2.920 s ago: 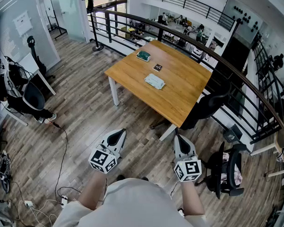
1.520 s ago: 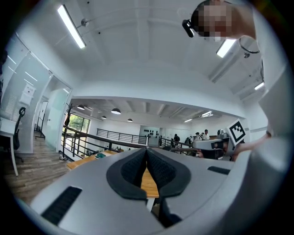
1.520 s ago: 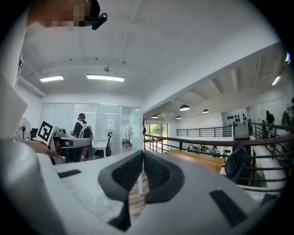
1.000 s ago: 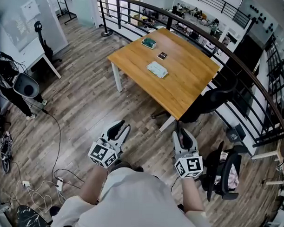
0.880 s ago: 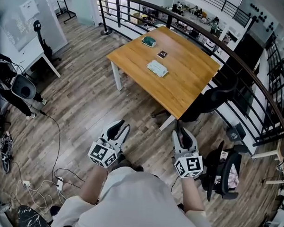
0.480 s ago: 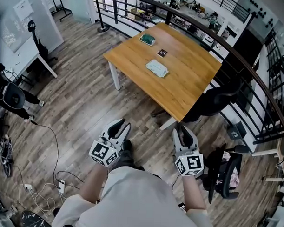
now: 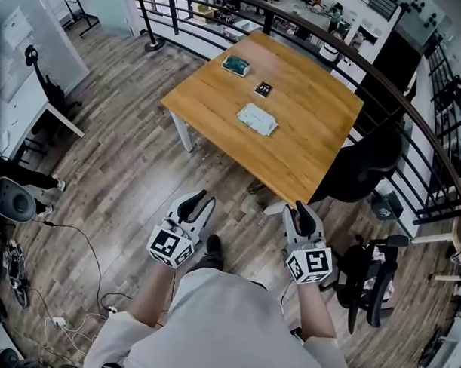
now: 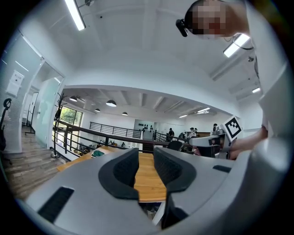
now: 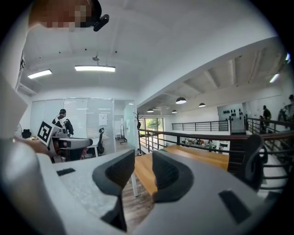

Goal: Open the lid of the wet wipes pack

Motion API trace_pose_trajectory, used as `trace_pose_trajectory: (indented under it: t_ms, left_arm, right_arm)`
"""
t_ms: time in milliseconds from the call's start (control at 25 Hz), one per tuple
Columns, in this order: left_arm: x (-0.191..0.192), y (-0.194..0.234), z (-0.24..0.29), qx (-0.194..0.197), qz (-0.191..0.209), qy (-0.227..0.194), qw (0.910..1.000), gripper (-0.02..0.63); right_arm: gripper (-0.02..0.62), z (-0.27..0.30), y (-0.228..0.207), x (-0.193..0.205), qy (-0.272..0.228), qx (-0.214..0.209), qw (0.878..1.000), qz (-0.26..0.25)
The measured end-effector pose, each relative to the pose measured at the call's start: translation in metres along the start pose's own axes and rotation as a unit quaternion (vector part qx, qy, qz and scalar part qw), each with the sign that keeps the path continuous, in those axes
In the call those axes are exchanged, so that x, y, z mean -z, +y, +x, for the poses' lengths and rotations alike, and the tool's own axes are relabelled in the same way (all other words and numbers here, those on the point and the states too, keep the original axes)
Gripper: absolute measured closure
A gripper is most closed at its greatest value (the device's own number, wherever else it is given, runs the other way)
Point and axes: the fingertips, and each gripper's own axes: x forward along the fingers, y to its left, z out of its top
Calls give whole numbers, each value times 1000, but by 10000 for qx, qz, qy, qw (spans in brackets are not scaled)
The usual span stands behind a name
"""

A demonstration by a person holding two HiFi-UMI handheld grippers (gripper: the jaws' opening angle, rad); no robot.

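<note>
My left gripper [image 7: 197, 197] pointed level, its jaws a moderate gap apart. In the left gripper view [image 8: 146, 158] nothing stood between the pads but air and the far-off table top. My right gripper [image 7: 300, 210] was at 3 o'clock of the left one, well apart from it. Its jaws stood wide, and in the right gripper view [image 9: 143, 167] they too were empty. Neither tool touched anything.

In the head view both grippers hung over the plank floor [image 7: 125, 176], short of the wooden table [image 7: 307, 144], whose near corner lay at 12 o'clock of the right gripper. The wet wipes pack [image 7: 257, 119] lay flat near the middle of that table, at 1 o'clock of my left gripper and 11 o'clock of my right, well apart from both. It was too small in view for me to tell how its lid lay.

A small dark marker card [image 7: 262, 88] sat at 12 o'clock of the pack, near it but not touching. A green object [image 7: 236, 64] rested at 11 o'clock, close to the far edge.

A black chair [image 7: 359, 165] stood against the table's right side, at 1 o'clock of my right gripper. A dark railing [image 7: 414, 110] curved behind the table. Cables [image 7: 67, 317] trailed across the floor at 8 o'clock of my left gripper.
</note>
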Motion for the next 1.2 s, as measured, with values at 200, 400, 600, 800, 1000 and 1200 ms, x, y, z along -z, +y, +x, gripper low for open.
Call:
trace_pose_trajectory:
  t_ms: [200, 400, 600, 800, 1000, 1200]
  left_arm:
    - [-3, 51, 35, 264, 114, 84, 9995, 511]
    - [-10, 87, 58, 485, 93, 121, 9987, 512]
    - [-12, 111, 83, 629, 64, 152, 9979, 512]
    - [-12, 121, 99, 673, 14, 150, 9976, 512]
    - [-7, 133, 127, 634, -53, 216, 9977, 512]
    - [-3, 149, 165, 496, -66, 275, 9984, 512]
  right_arm:
    - [489, 57, -7, -2, 15, 194, 9998, 11]
    - [489, 92, -12, -10, 36, 403, 9992, 21]
    - [489, 120, -21, -13, 84, 536, 9985, 38]
    - [489, 136, -30, -15, 131, 559, 9983, 19]
    - [489, 164, -51, -13, 171, 484, 9987, 51]
    - [489, 199, -83, -4, 271, 321, 9991, 103]
